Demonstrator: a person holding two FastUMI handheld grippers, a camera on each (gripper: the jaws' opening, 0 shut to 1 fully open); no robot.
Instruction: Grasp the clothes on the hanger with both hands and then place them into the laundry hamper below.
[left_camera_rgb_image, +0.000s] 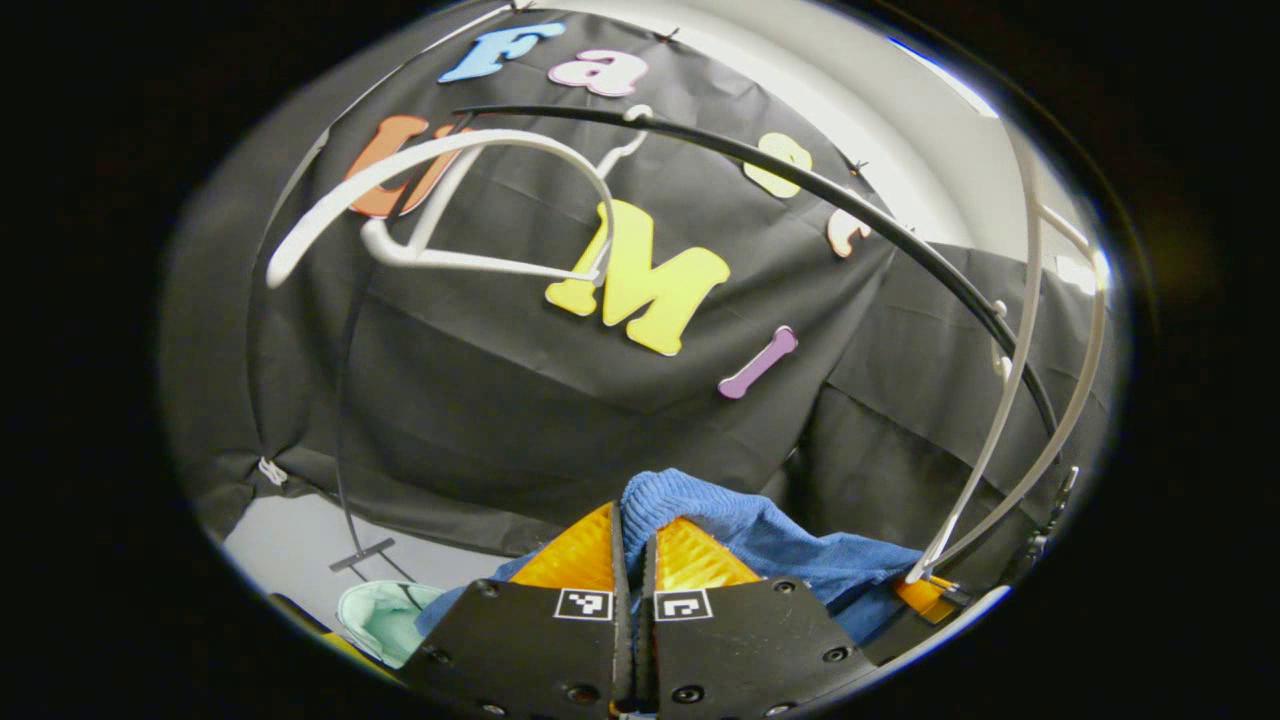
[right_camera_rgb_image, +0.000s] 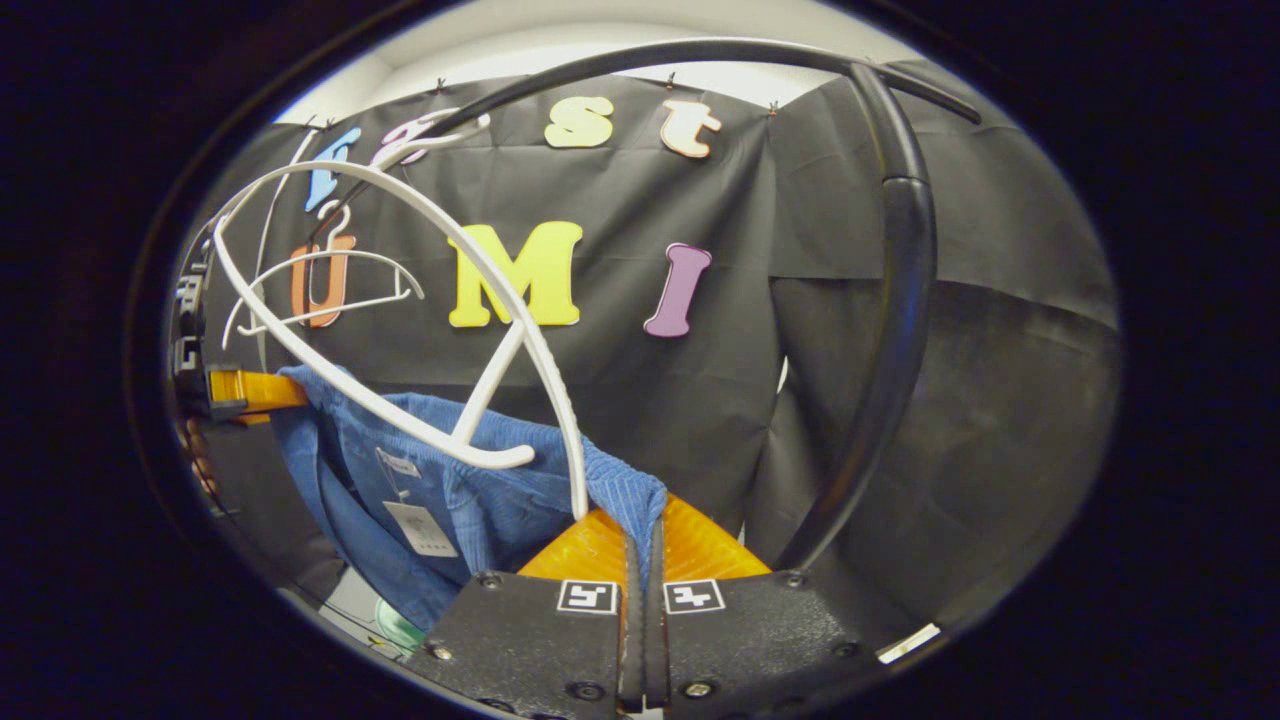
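A blue ribbed garment (right_camera_rgb_image: 480, 500) with a white tag hangs stretched between my two grippers. In the right gripper view my right gripper (right_camera_rgb_image: 643, 525) is shut on one bunched edge of it. Farther left in that view, my left gripper (right_camera_rgb_image: 240, 390) holds the other end. A white hanger (right_camera_rgb_image: 400, 290) tilts across the cloth, its lower bar lying against the fabric. In the left gripper view my left gripper (left_camera_rgb_image: 633, 525) is shut on a fold of the blue garment (left_camera_rgb_image: 790, 555). The right gripper (left_camera_rgb_image: 925, 595) shows at the far right, beside the tilted white hanger (left_camera_rgb_image: 1010, 400).
A black clothes rail (left_camera_rgb_image: 800, 180) arcs overhead, and its upright (right_camera_rgb_image: 895, 330) stands just right of my right gripper. A second, bare white hanger (left_camera_rgb_image: 440, 200) hangs on the rail. Low at the left lies a mint-green item (left_camera_rgb_image: 385, 615) over a pale floor.
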